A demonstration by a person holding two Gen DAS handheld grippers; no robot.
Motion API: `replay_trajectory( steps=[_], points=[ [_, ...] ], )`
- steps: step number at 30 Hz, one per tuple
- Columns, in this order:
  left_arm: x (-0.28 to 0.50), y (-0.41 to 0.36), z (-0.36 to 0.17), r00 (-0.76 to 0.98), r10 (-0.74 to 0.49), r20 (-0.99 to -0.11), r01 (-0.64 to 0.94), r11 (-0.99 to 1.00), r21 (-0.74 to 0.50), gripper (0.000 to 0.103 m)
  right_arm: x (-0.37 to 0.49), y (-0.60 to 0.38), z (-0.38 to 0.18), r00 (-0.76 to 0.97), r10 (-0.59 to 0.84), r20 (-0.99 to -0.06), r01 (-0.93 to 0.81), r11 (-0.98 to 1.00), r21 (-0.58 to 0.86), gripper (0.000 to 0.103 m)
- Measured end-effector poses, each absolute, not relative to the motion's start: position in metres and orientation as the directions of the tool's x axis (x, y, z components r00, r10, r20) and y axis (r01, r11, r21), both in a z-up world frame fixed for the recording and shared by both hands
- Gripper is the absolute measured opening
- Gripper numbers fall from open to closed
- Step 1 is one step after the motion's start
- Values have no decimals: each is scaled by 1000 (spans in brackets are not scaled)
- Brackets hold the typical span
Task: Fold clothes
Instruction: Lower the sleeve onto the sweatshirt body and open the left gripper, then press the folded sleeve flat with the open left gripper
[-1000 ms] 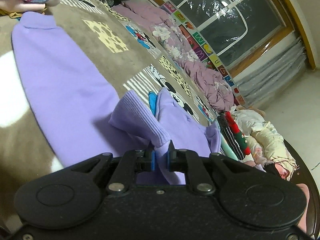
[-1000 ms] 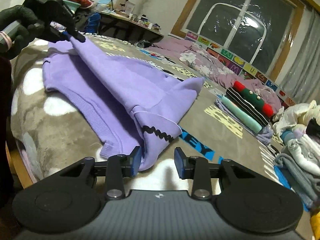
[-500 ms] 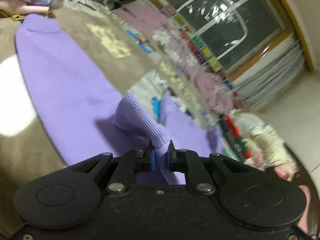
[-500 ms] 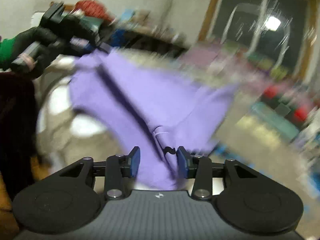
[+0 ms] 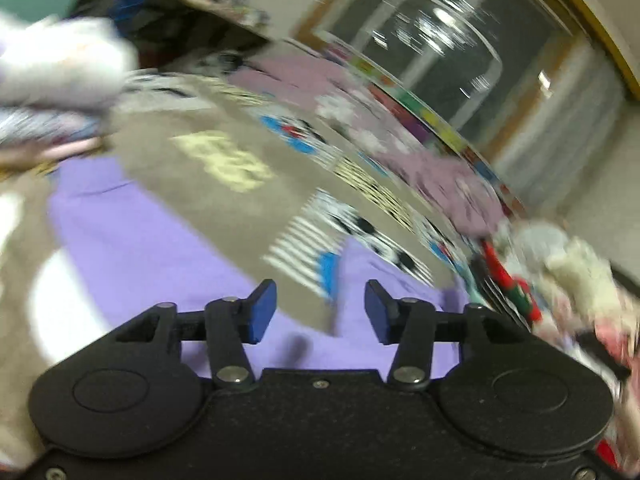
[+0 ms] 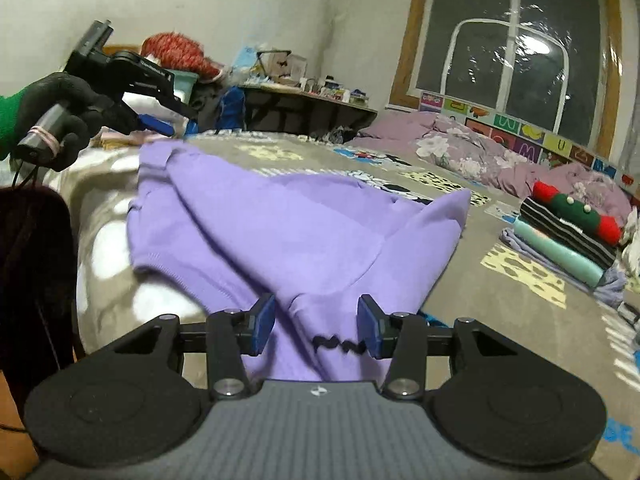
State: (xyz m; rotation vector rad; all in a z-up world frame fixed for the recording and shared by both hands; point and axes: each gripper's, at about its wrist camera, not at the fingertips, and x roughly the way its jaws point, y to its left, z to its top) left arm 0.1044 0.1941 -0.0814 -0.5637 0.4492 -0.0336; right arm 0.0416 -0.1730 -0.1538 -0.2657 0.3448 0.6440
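A lilac sweatshirt (image 6: pixel 280 232) lies on the grey cartoon-print blanket (image 6: pixel 500 312), one sleeve folded across its body. My left gripper (image 5: pixel 320 312) is open and empty above the sweatshirt (image 5: pixel 132 248); that view is motion-blurred. It also shows in the right wrist view (image 6: pixel 156 124), held in a black glove above the garment's far left corner. My right gripper (image 6: pixel 316 324) is open, its pads either side of the near part with black zigzag trim (image 6: pixel 340 345), not closed on it.
A stack of folded clothes (image 6: pixel 568 224) sits at the right on the blanket. A floral purple quilt (image 6: pixel 460 148) lies by the window. A cluttered table (image 6: pixel 304 96) stands behind. Piled clothes (image 5: pixel 56 80) are at the far left.
My left gripper opened and let go of the lilac sleeve cuff, then lifted away. My right gripper moved in over the near part of the sweatshirt.
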Motion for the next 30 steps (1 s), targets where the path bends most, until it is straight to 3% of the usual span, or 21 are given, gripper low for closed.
replay_trajectory(
  steps=[4, 11, 19, 24, 28, 30],
  points=[
    [137, 126, -63, 868, -239, -436, 63, 922, -381, 48, 53, -175, -158, 719, 569, -399, -641, 765, -63, 46],
    [238, 24, -45, 772, -374, -514, 272, 925, -265, 48, 58, -169, -166, 671, 613, -417, -672, 740, 6, 48],
    [348, -51, -70, 658, -346, -669, 329, 931, -158, 44, 67, -173, -171, 639, 642, -424, -675, 732, 90, 49],
    [397, -60, -85, 643, -313, -699, 288, 945, -158, 41, 69, -177, -174, 623, 661, -417, -679, 723, 131, 50],
    [424, -53, -97, 612, -335, -716, 256, 941, -221, 15, 71, -179, -175, 615, 672, -412, -680, 717, 154, 50],
    [429, -42, -107, 608, -338, -719, 210, 941, -264, 13, 71, -180, -175, 612, 677, -408, -680, 714, 164, 50]
  ],
)
